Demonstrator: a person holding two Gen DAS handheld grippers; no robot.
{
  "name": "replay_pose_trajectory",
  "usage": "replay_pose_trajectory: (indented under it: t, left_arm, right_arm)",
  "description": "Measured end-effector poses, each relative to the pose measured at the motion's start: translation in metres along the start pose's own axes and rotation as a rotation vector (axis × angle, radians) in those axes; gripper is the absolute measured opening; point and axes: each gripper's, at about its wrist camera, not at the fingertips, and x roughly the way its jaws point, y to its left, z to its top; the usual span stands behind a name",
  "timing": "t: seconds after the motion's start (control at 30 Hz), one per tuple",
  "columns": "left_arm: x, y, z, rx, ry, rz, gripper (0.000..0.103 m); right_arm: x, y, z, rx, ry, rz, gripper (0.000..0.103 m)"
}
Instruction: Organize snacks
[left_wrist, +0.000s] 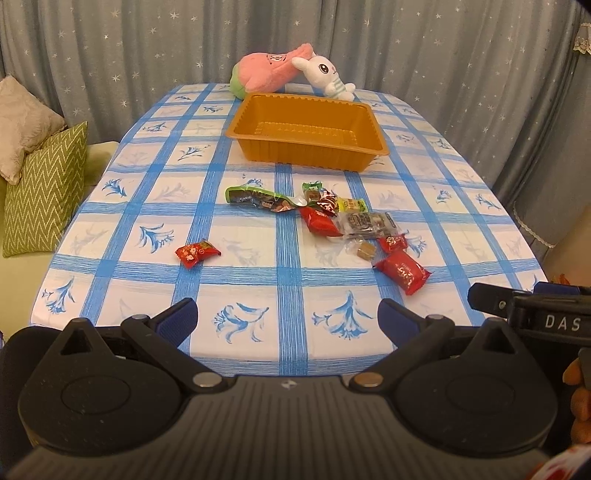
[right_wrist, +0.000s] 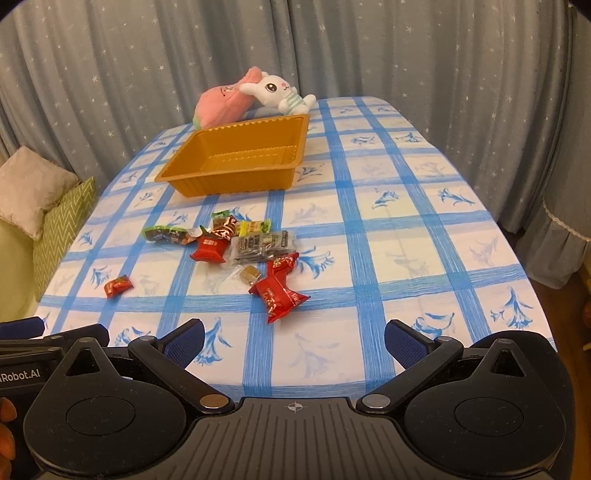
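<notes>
Only in left view: right claw's body (left_wrist: 532, 314) at the right edge, beside the left claw (left_wrist: 288, 321).
Only in right view: left claw's body (right_wrist: 40, 343) at the left edge, beside the right claw (right_wrist: 293, 341).
Claws: both spread wide, grasping nothing, over the near desk edge.
Tray: orange plastic tray (left_wrist: 306, 129), ribbed walls, nothing inside.
Snacks: wrapped pile (left_wrist: 332, 214) near the tray's front side; red, green, clear wrappers overlapping.
Stray: 1 small red packet (left_wrist: 197, 253) apart, left of the pile.
Nearest: large red packet (right_wrist: 279, 293), in front of the pile.
Desk: blue-checked floral cloth (left_wrist: 147, 206).
Behind tray: pink plush (left_wrist: 266, 72), white rabbit plush (left_wrist: 325, 75).
Room: starred grey curtain (left_wrist: 443, 55); green zigzag cushion (left_wrist: 44, 199) left of the desk.
</notes>
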Motion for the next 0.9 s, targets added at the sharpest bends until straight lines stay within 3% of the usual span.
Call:
replay_pose_trajectory:
  t: [0.9]
  left_arm:
    - [-0.0014,0.0007,0.0007,-0.007,-0.01,-0.015,0.103]
  right_arm:
    - [-0.0018,-0.0002,-0.0017,0.0,0.003,-0.002,0.103]
